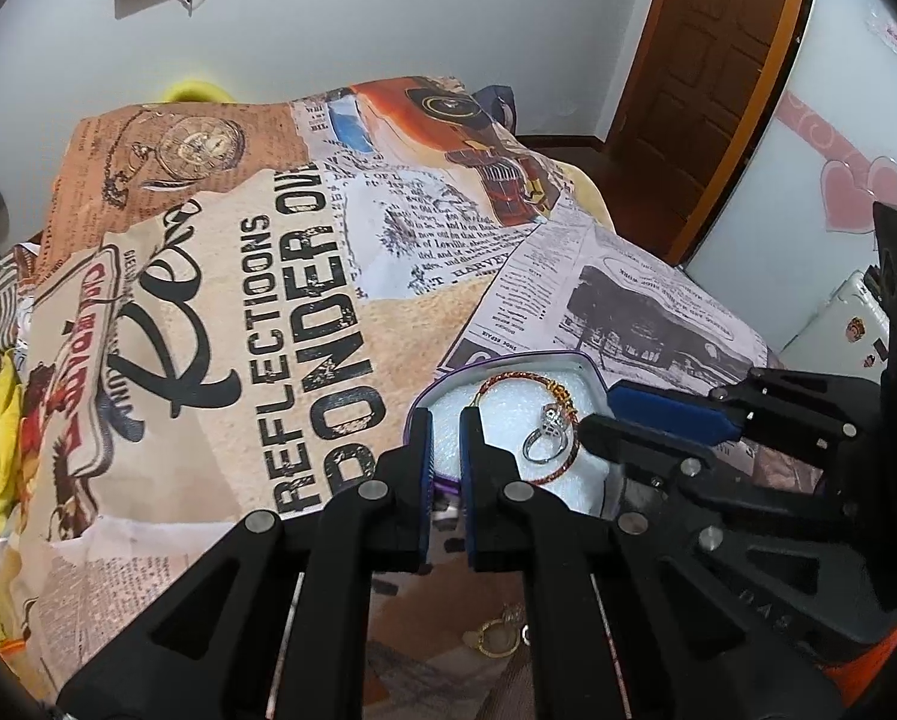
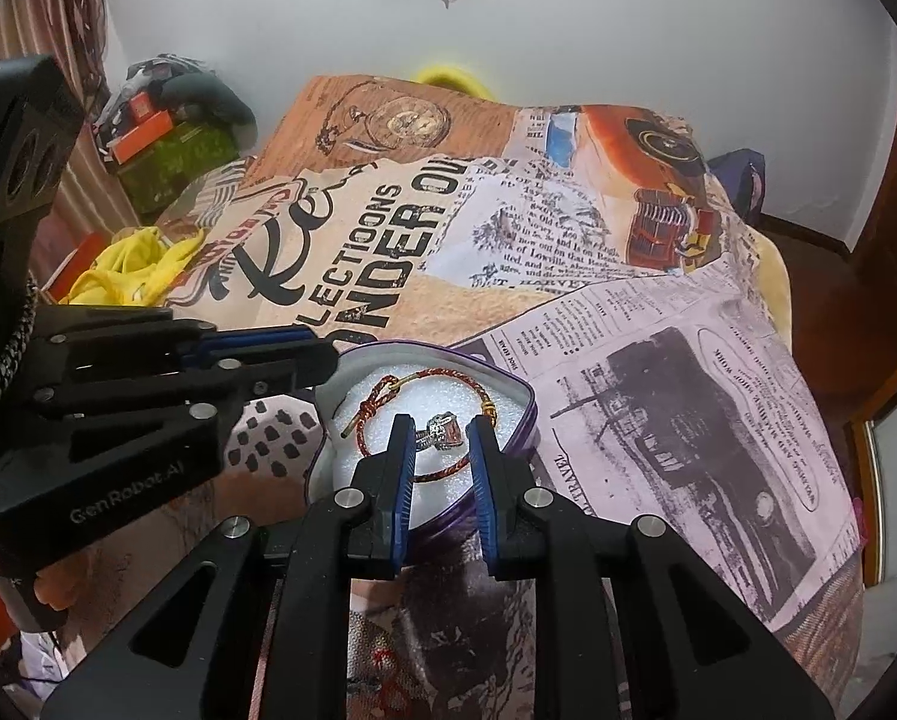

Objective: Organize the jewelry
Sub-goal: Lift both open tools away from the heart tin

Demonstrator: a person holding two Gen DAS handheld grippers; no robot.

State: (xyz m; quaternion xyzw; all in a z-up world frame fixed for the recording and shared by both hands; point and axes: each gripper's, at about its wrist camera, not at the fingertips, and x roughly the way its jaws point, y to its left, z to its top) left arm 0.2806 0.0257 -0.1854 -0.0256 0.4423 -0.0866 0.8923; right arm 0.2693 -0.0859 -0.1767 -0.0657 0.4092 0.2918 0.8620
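Observation:
A purple-rimmed tin (image 1: pixel 511 357) (image 2: pixel 526 396) with white foam lining lies on the printed bedspread. Inside lie a red braided bracelet (image 1: pixel 508 381) (image 2: pixel 382 390) and a silver ring with a stone (image 1: pixel 547 429) (image 2: pixel 445 432). My left gripper (image 1: pixel 445 420) is slightly open, its fingers straddling the tin's left rim, holding nothing; it shows at the left of the right wrist view (image 2: pixel 322 351). My right gripper (image 2: pixel 439 432) is open above the tin, the ring between its fingertips but not pinched; it enters the left wrist view from the right (image 1: pixel 598 414).
A gold ring-like piece (image 1: pixel 499 636) lies on the bedspread beneath my left gripper. Yellow cloth (image 2: pixel 130 276) and boxes (image 2: pixel 172 162) sit at the bed's left. A wooden door (image 1: pixel 706 60) stands at the right.

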